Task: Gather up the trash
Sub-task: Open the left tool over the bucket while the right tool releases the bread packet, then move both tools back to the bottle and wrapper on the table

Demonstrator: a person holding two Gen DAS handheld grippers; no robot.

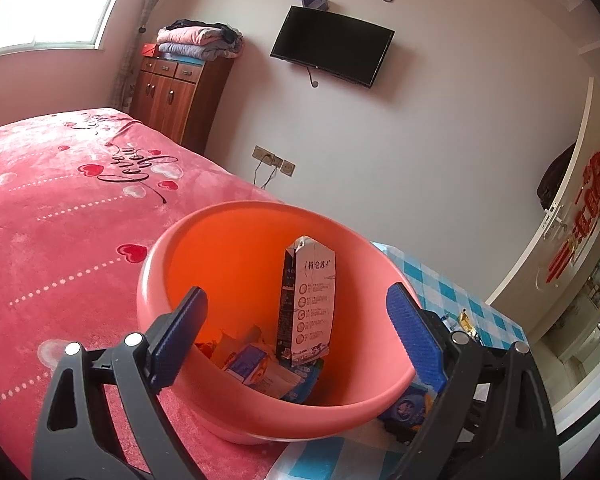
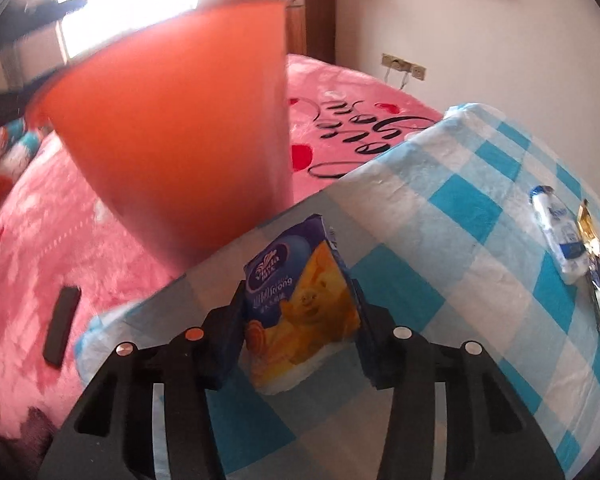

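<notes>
Trash is already piling up in the orange basin (image 1: 260,280): in the left wrist view an upright milk carton (image 1: 308,300) stands in it over a heap of flattened wrappers (image 1: 260,364). Your left hand-held gripper (image 1: 296,336) has its fingers spread wide, one on each side of the basin at the bottom of the frame; whether the near rim rests on them or is clamped somewhere out of sight, you cannot tell from here. Your right hand-held gripper (image 2: 300,312) is closed on a blue and yellow snack packet (image 2: 300,300), pinched across its width at lower centre of the right wrist view, with its long axis pointing up and away from you, over the blue checked cloth (image 2: 480,208) on the tabletop. The relation that matters is this: from the right gripper the basin (image 2: 180,120) lies up and to the left, blurred, showing you its outer wall and not its mouth, over the pink bedspread (image 2: 40,220). To drop the packet you would likely need to lift it above that rim or tip the mouth towards it. Two more wrappers (image 2: 560,236) lie well apart at the right edge of the frame, nearer your right hand. A dark flat object (image 2: 62,324) sits on the bedspread at lower left.
</notes>
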